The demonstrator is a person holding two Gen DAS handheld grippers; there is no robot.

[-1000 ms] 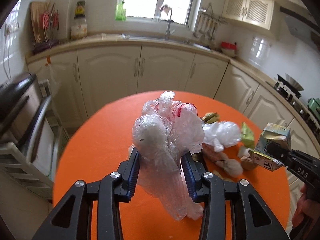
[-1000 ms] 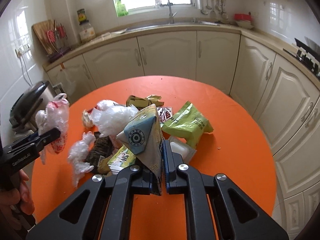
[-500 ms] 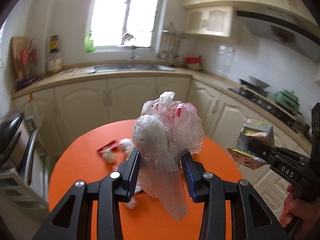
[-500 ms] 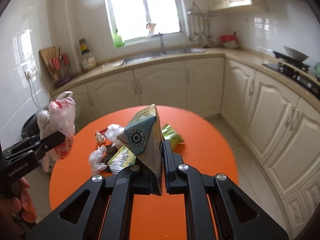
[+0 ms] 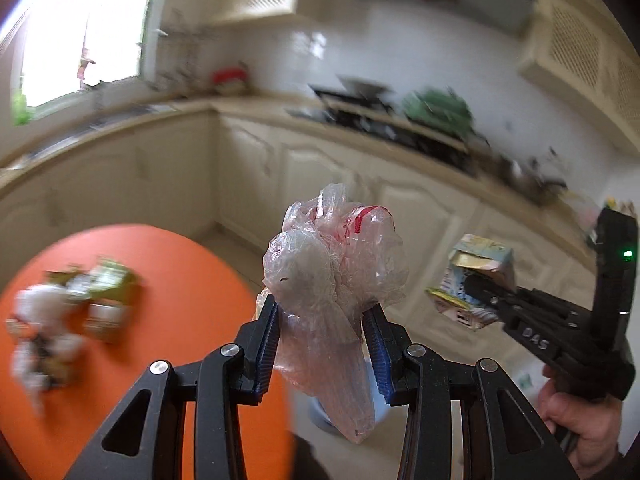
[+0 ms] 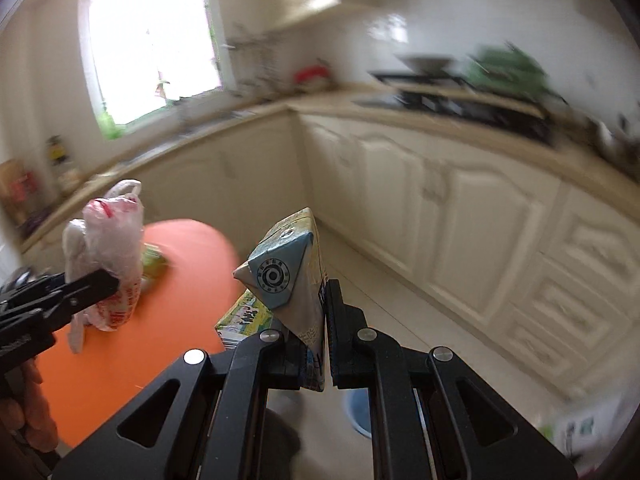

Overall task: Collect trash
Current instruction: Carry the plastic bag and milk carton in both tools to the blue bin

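My left gripper (image 5: 322, 336) clenches a crumpled plastic bag (image 5: 334, 276). My right gripper (image 6: 310, 344) pinches a flattened drink carton (image 6: 290, 280). Both hang beside the orange table (image 5: 180, 280).

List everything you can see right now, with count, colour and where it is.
plastic bag: one, clear with red print, held up in the left gripper
carton: one, crushed, blue-grey, in the right gripper
table: one, orange, round, lower left
trash pile: several blurred pieces, white and green, on the table
bucket: one, blue, on the floor, mostly hidden
cabinets: cream, along the walls
stove: one, black, on the counter
left gripper: black, shut
right gripper: black, shut
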